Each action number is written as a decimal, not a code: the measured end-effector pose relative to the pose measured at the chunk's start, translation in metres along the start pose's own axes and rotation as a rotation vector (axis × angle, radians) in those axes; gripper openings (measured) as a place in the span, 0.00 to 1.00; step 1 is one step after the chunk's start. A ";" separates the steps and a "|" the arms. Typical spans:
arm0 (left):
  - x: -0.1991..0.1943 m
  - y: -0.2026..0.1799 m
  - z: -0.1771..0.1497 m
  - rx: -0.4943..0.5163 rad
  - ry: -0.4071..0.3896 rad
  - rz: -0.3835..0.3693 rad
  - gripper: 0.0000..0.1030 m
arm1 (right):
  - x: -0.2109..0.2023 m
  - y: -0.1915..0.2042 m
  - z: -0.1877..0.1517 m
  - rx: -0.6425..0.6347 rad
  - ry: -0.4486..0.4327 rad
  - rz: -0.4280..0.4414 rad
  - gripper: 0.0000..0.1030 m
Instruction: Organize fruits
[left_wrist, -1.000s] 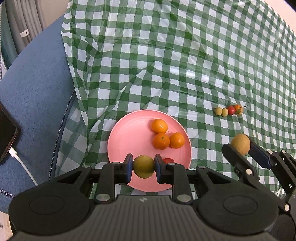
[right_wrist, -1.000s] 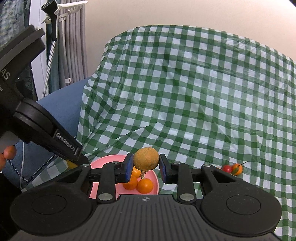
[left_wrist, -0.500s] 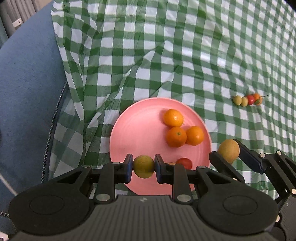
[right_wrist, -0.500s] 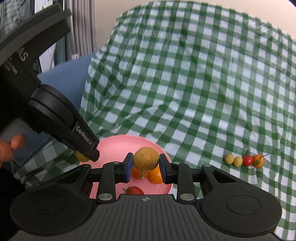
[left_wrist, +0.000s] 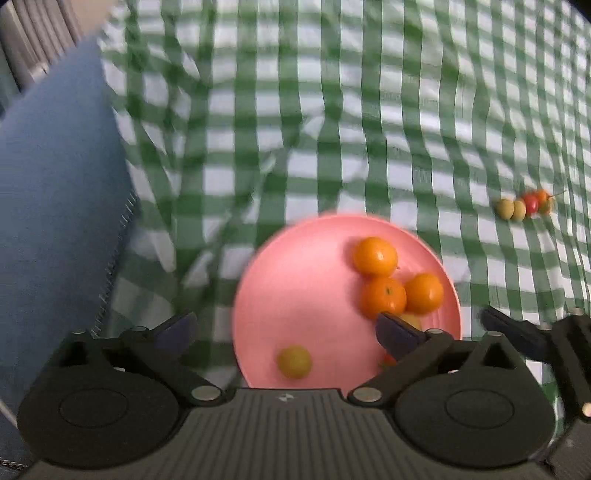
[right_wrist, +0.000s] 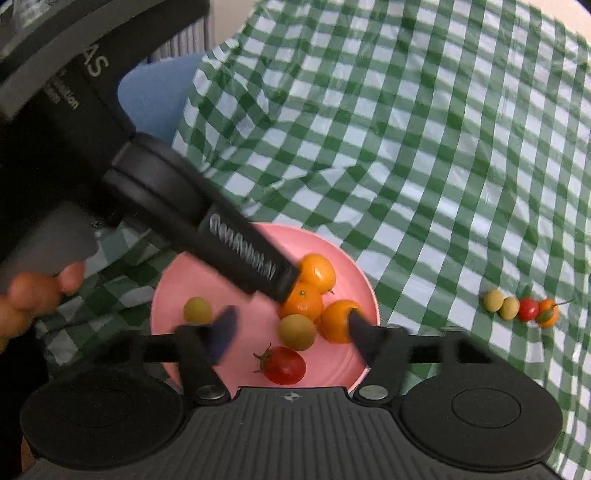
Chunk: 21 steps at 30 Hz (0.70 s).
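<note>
Both sets of jaws have just been opening and stand spread, nothing between them: the left gripper over a yellow-green fruit, the right gripper over a brownish one. Each fruit lies loose on the pink plate beside three oranges and a tomato. Four small fruits line the checked cloth.

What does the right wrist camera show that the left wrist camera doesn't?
Only the right wrist view shows the whole red stemmed tomato on the plate and a person's hand holding the left claw's handle. Only the left wrist view shows the wide blue cushion beside the checked cloth. Both show the round pink plate with three oranges and both claws open, empty.
</note>
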<state>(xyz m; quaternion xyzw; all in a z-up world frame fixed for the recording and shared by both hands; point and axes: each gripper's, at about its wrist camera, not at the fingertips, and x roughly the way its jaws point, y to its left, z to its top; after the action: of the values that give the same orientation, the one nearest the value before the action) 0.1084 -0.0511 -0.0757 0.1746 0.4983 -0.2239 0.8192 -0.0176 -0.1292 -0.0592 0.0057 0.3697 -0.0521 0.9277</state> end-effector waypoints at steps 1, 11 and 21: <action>-0.003 0.001 -0.002 0.013 0.010 -0.004 1.00 | -0.006 0.001 -0.001 0.004 0.000 -0.001 0.81; -0.055 0.009 -0.060 -0.010 -0.010 0.084 1.00 | -0.063 0.005 -0.029 0.156 0.048 -0.093 0.89; -0.108 0.003 -0.101 -0.026 -0.099 0.081 1.00 | -0.118 0.016 -0.036 0.164 -0.085 -0.201 0.91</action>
<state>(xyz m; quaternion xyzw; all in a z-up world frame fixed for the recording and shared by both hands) -0.0079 0.0232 -0.0232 0.1727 0.4527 -0.1925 0.8533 -0.1261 -0.1009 -0.0050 0.0425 0.3231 -0.1750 0.9291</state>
